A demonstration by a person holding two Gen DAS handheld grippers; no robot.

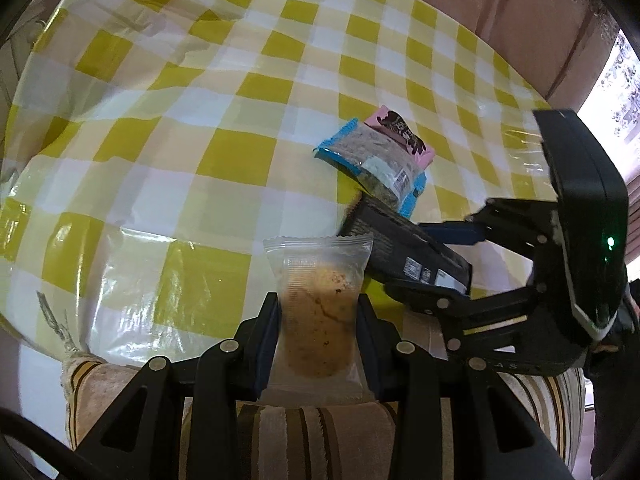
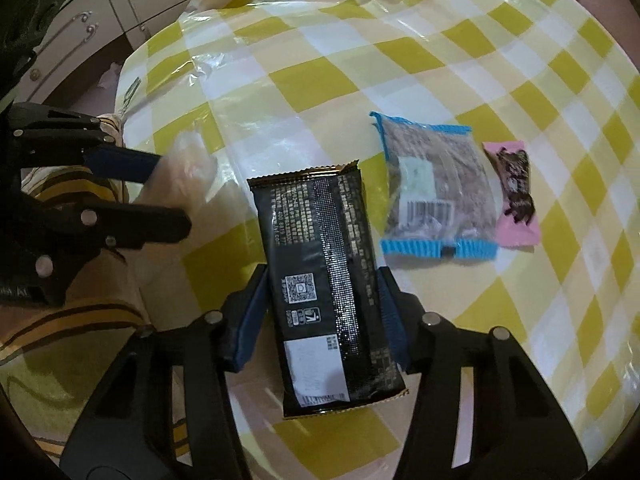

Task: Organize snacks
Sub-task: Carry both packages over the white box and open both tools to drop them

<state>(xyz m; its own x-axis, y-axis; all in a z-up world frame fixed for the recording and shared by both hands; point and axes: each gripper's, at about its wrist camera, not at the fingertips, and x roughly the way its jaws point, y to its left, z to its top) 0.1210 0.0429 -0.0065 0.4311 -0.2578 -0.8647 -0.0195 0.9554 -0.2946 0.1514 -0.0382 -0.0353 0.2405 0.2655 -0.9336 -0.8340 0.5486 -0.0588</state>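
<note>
My left gripper [image 1: 318, 316] is shut on a clear-wrapped cookie [image 1: 318, 304], held above the table's near edge. My right gripper [image 2: 320, 296] is shut on a black snack packet [image 2: 324, 284]; it also shows in the left wrist view [image 1: 404, 252], just right of the cookie. A blue-edged clear packet [image 2: 432, 184] and a pink candy packet [image 2: 514, 196] lie side by side on the yellow-checked tablecloth [image 2: 320, 76], just beyond the black packet. Both lie beyond the right gripper in the left wrist view, the blue one [image 1: 376, 160] overlapping the pink one [image 1: 404, 132]. The left gripper [image 2: 176, 192] and the cookie [image 2: 180, 176] appear at the left of the right wrist view.
A striped cushion [image 1: 312, 432] lies below the table's near edge. White cabinets with metal handles [image 2: 120, 12] stand beyond the table's left side. A pink wall or curtain [image 1: 500, 8] rises behind the table.
</note>
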